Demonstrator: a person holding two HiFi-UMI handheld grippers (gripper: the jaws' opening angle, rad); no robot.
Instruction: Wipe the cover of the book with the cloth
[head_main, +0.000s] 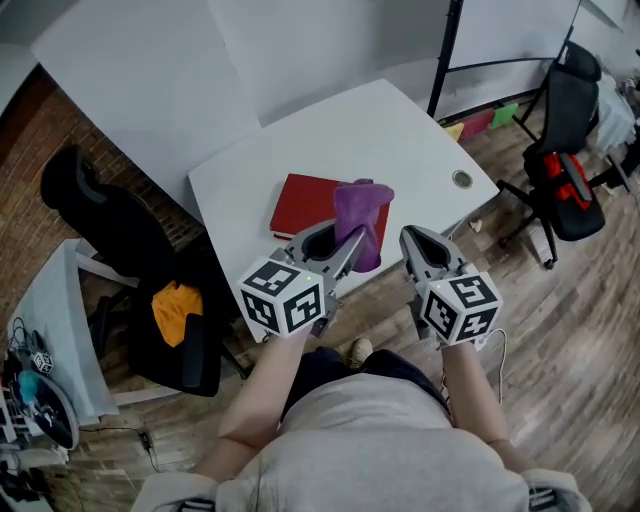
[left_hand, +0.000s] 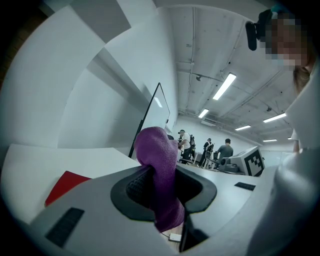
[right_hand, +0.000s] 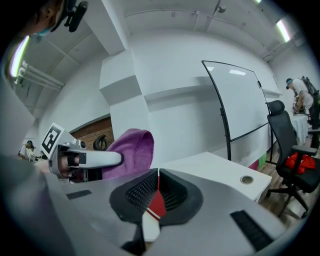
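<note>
A red book lies flat near the front of the white table. A purple cloth hangs over the book's right part, held up off the table. My left gripper is shut on the purple cloth, which bulges above the jaws and hangs below them. My right gripper is shut with nothing in it, just right of the cloth and above the table's front edge. In the right gripper view the cloth shows at left and a strip of the book shows past the closed jaws.
A black office chair with an orange cloth stands left of the table. Another black chair with red parts stands at right. A round cable port sits near the table's right corner. A whiteboard stand rises behind.
</note>
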